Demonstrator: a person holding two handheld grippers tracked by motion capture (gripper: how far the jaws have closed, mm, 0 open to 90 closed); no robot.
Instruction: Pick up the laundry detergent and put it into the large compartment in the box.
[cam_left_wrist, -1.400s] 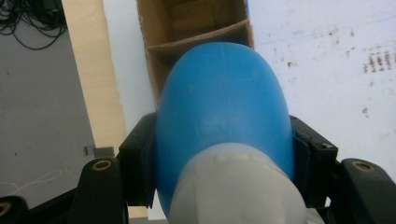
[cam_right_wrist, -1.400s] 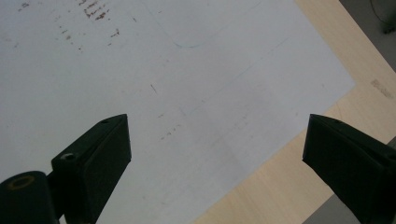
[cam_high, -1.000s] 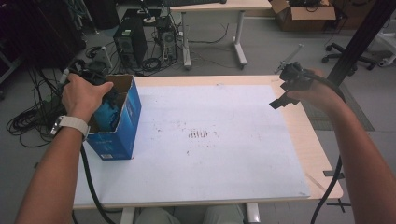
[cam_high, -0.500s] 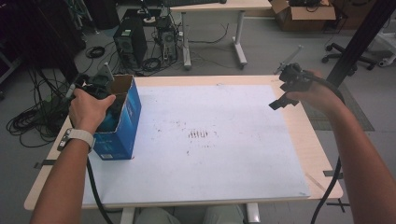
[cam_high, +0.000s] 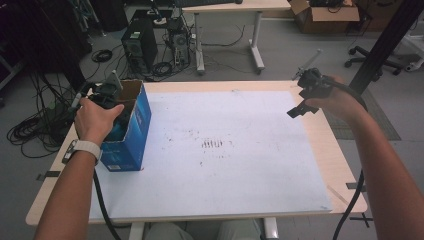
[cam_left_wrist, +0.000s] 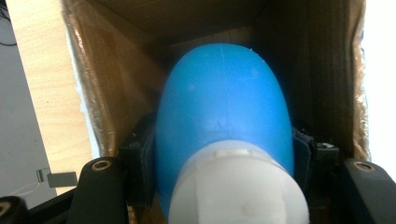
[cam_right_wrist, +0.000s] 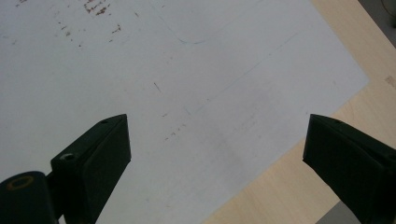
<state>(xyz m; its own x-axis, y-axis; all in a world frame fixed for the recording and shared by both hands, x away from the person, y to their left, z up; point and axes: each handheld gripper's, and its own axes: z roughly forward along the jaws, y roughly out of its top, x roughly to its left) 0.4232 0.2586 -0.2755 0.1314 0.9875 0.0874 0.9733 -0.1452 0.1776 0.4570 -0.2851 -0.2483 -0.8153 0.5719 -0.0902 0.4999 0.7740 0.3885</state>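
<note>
A: Left side first; what is recorded at the left gripper?

B: It is held by the left hand over the open top of the blue cardboard box, jaws pointed down into it; a white wristband is noted on that arm. In the left gripper view the jaws are seen pressed against either side of a blue rounded object; a white cap or collar is seen at the end of that object nearest the camera; the brown inner walls of the box are seen all round the object, beyond and beside the jaws. What the object is cannot be told.

A: And ahead of that gripper, toward the middle?

B: The box is stood on the white sheet that covers the wooden table; faint dark scuff marks are logged on the sheet, well apart from both grippers.

A: Right side?

B: The right gripper is held in the right hand above the far right part of the sheet, clear of the surface; its cable is seen trailing down past the table edge. In the right gripper view the jaws are spread wide with nothing between them; below them the white sheet is seen, its edge and a strip of bare wood lying under the right-hand jaw; small brown specks are noted on the sheet beyond the jaws.
</note>
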